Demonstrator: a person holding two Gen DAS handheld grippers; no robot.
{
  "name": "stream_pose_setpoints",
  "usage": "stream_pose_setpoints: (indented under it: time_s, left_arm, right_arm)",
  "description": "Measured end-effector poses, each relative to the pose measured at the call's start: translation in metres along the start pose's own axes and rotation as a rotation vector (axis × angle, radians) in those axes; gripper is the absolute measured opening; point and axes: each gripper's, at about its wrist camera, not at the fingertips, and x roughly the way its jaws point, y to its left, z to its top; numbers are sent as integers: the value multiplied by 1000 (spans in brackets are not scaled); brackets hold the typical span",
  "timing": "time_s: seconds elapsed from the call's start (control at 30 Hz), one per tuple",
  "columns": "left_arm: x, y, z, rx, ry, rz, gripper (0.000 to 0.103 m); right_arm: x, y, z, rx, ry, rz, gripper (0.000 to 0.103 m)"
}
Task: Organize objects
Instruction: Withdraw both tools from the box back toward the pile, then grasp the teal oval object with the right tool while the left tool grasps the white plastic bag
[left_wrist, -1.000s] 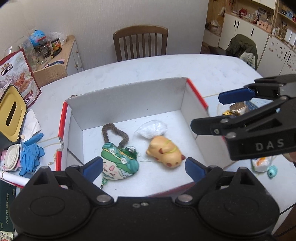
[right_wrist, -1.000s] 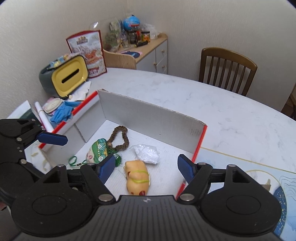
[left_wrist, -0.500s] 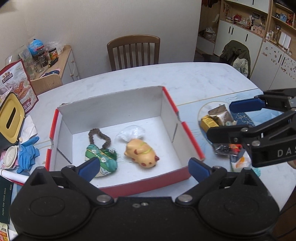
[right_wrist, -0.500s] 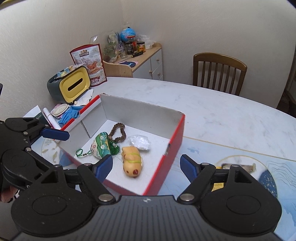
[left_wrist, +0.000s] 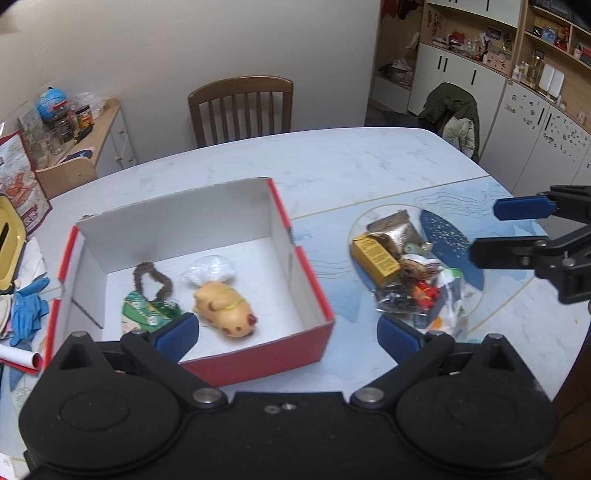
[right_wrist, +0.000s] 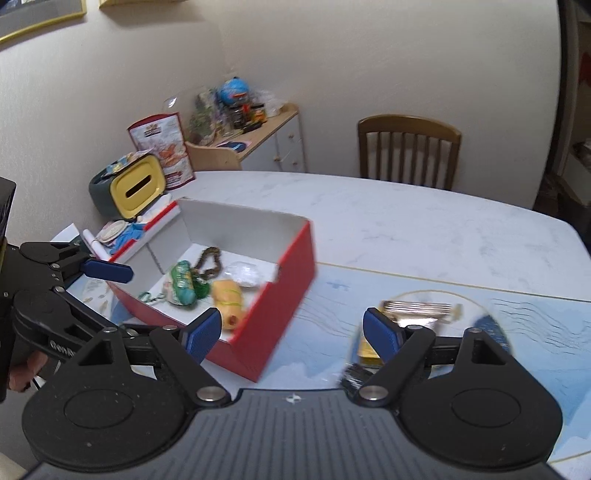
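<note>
Red-rimmed box (left_wrist: 295, 243) fills both views (claws gaping, empty), yet only left shows the snack pile (left_wrist: 410, 273) whole.

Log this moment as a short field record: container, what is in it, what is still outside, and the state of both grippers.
container: red box, open top, white inside, on the table
in box: green pouch, brown bead loop, tan animal toy, white plastic wad
outside: pile right of the box with a yellow carton, a foil packet and clear bags
left gripper: open, nothing held
right gripper: jaws just opening, nothing between them
</note>
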Motion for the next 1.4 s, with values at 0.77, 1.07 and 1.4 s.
stream_pose_setpoints:
  time_s: [0.77,1.07,1.4]
  left_arm:
    - [60,-115,-6,83,37,-155,103]
    - [97,-139,-15,88,105,-193,103]
    - [131,-153,-17,71,156,-199,102]
  right_arm:
    - [-5,-81,-121,-23,135,-42,89]
    - [15,-88,-151,-50,193,6,89]
    - [38,-92,-163,-46,211,24,89]
